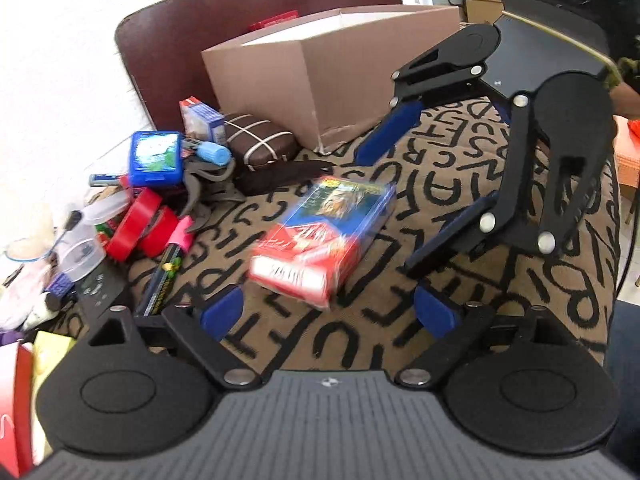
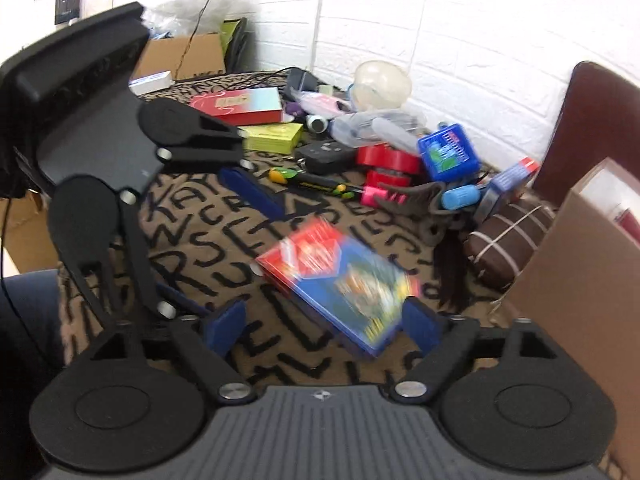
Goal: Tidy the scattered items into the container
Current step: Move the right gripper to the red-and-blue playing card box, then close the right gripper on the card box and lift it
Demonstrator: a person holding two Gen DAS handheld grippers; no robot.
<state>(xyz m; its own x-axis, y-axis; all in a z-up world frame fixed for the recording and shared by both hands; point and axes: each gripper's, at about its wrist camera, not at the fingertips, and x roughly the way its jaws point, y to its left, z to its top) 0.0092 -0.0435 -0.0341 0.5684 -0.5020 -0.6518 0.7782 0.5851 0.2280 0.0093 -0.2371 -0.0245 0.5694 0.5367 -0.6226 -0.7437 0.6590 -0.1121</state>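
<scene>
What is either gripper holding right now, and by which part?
Nothing is held. The left gripper and right gripper both stand open over the red and blue box, which lies on the lettered cloth, pads clear of it.

A brown cloth printed with black letters point(image 1: 472, 184) covers the surface. On it lie a red-and-blue carton point(image 1: 324, 236) (blurred), a cardboard box point(image 1: 320, 76) behind it, a brown case banded with white lines point(image 1: 260, 140), red tape rolls point(image 1: 140, 224), a blue packet point(image 1: 154, 158) and a pink-capped marker point(image 1: 168, 268).
</scene>
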